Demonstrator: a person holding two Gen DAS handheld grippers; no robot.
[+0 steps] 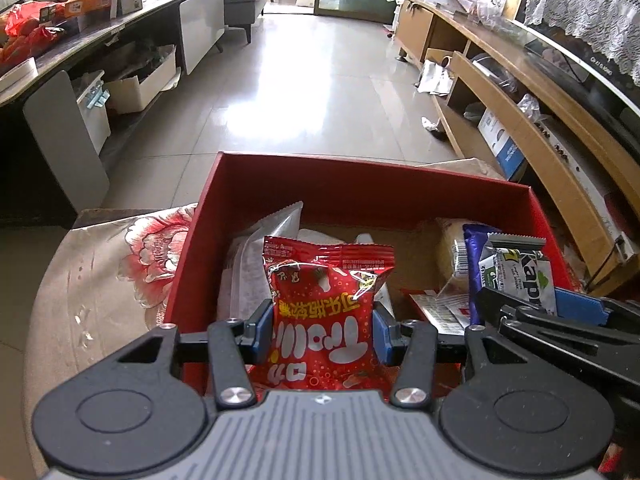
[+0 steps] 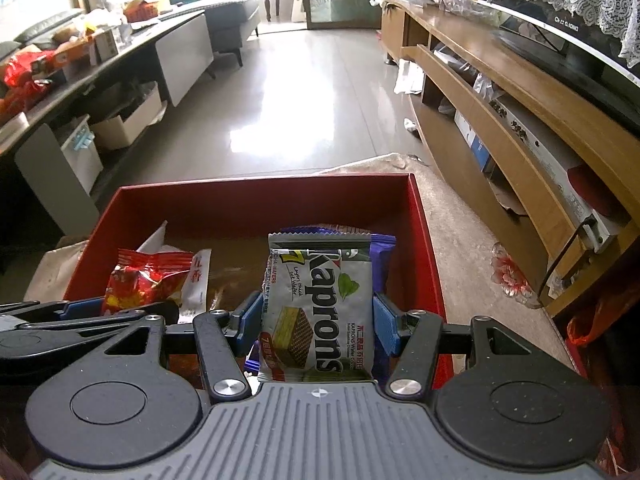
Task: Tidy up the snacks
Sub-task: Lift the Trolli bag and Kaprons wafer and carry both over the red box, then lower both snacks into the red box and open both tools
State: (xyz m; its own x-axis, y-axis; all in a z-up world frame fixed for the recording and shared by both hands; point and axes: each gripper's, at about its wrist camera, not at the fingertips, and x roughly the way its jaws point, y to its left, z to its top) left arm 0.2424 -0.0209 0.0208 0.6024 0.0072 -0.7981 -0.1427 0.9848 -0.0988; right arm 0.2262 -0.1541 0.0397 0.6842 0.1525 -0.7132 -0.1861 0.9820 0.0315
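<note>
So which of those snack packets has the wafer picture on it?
The grey-green Kaprons wafer packet, clamped in the right gripper; the left gripper's packet is red.

"Kaprons" and "KAPRONS Wafer" on grey wafer pkt (image 2: 320, 304), Chinese chars on red candy pkt (image 1: 324, 312), unread

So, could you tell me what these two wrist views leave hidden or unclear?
- Left wrist view: the red candy packet in the left gripper hides part of the red box floor.
- Right wrist view: the Kaprons wafer pack in the right gripper covers most of the purple packet.
- Both views: the box's near wall is hidden by the grippers.
</note>
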